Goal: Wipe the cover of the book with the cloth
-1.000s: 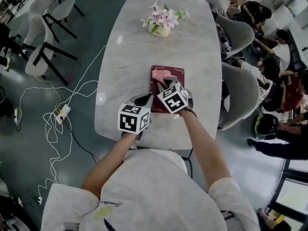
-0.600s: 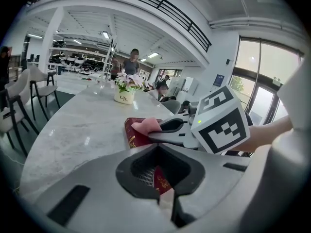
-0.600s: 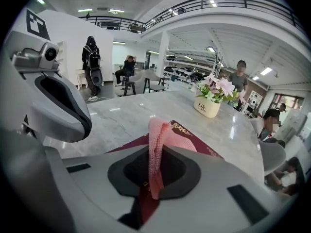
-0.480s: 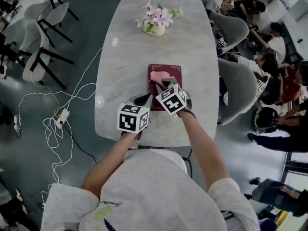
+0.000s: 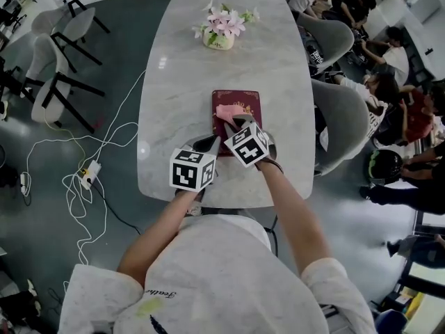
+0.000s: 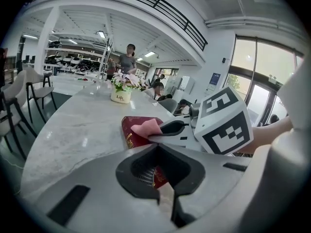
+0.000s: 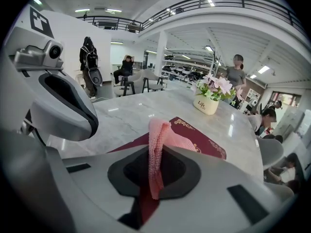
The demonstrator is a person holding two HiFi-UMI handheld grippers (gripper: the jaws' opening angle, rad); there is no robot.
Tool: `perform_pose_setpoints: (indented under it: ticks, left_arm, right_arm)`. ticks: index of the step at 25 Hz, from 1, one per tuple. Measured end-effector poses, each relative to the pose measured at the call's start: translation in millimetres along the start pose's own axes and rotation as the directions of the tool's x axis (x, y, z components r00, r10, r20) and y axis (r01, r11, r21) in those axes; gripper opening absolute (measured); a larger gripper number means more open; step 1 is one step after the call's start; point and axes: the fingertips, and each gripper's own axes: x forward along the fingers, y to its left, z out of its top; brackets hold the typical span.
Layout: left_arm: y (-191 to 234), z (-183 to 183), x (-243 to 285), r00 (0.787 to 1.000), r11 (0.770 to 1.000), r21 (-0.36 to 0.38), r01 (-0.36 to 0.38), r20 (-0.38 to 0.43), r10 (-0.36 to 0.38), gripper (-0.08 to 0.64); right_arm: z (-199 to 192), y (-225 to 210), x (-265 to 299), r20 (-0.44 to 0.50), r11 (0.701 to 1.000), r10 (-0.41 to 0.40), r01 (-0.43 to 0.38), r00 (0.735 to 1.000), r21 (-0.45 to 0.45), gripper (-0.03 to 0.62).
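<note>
A dark red book (image 5: 240,104) with gold trim lies on the marble table (image 5: 174,82), near its front edge. My right gripper (image 5: 235,122) is over the book's near half and is shut on a pink cloth (image 5: 228,111), which rests on the cover. In the right gripper view the cloth (image 7: 156,149) hangs up between the jaws of the right gripper (image 7: 153,194), with the book (image 7: 199,137) behind it. My left gripper (image 5: 208,143) is at the book's near left corner. Its jaws are shut on the book's edge (image 6: 158,177). From there the cloth (image 6: 147,127) and the right gripper (image 6: 167,130) show ahead.
A pot of pink flowers (image 5: 221,32) stands at the table's far end. Grey chairs (image 5: 344,120) and seated people line the right side. More chairs (image 5: 55,68) and white cables with a power strip (image 5: 89,167) are on the floor at the left.
Both grippers keep their hold. The right gripper with the cloth has shifted only slightly on the cover, and the head view has drifted a little.
</note>
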Motion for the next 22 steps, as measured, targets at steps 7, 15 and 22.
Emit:
perform_pose_setpoints:
  ticks: [7,15,22]
  left_arm:
    - [-4,-1,-5,1.0,1.0,0.013,0.012,0.002,-0.012,0.008]
    - [-12,-6,-11,1.0,0.999,0.025,0.027,0.002,-0.027,0.008]
    - [-14,-11,-17,0.999,0.999,0.03,0.036,0.001,-0.036,0.008]
  right_arm:
    - [-4,8,-6,0.0,1.0,-0.009,0.009,1.0,0.008,0.02]
    - [-11,18,-13,-0.008,1.0,-0.015,0.015,1.0,0.016,0.02]
    - [-14,26,-18,-0.013,0.999,-0.027,0.027,1.0,0.017,0.02]
